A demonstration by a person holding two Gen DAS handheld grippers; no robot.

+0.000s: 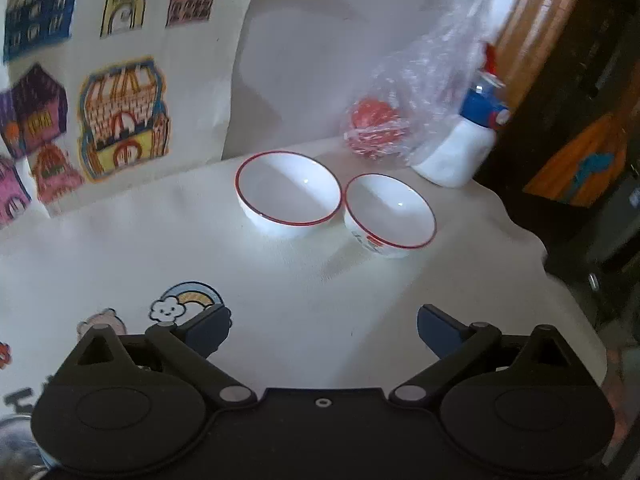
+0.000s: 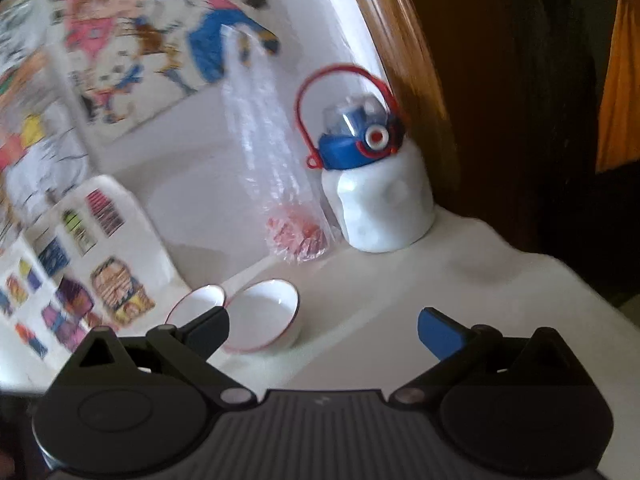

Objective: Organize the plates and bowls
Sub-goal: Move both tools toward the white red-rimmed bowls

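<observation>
Two red-rimmed white bowls sit side by side on the white tablecloth (image 1: pixel 280 300), rims nearly touching: the left bowl (image 1: pixel 289 194) and the right bowl (image 1: pixel 390 215). Behind the right bowl lie one clear plastic bag (image 1: pixel 404 120) holding something red, and one white water bottle (image 1: pixel 460 152) with a blue lid. The left gripper (image 1: pixel 324 326) and right gripper (image 2: pixel 323 326) both hover short of the bowls, fingers spread and empty. Only the right wrist view shows the bottle's red loop handle (image 2: pixel 340 76); only the left shows the print on the right bowl's side.

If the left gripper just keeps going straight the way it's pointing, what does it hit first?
Probably the bowls: the left gripper, open and empty, points between the left bowl and the right bowl, perhaps nearer the right one. Depth is hard to judge.
</observation>
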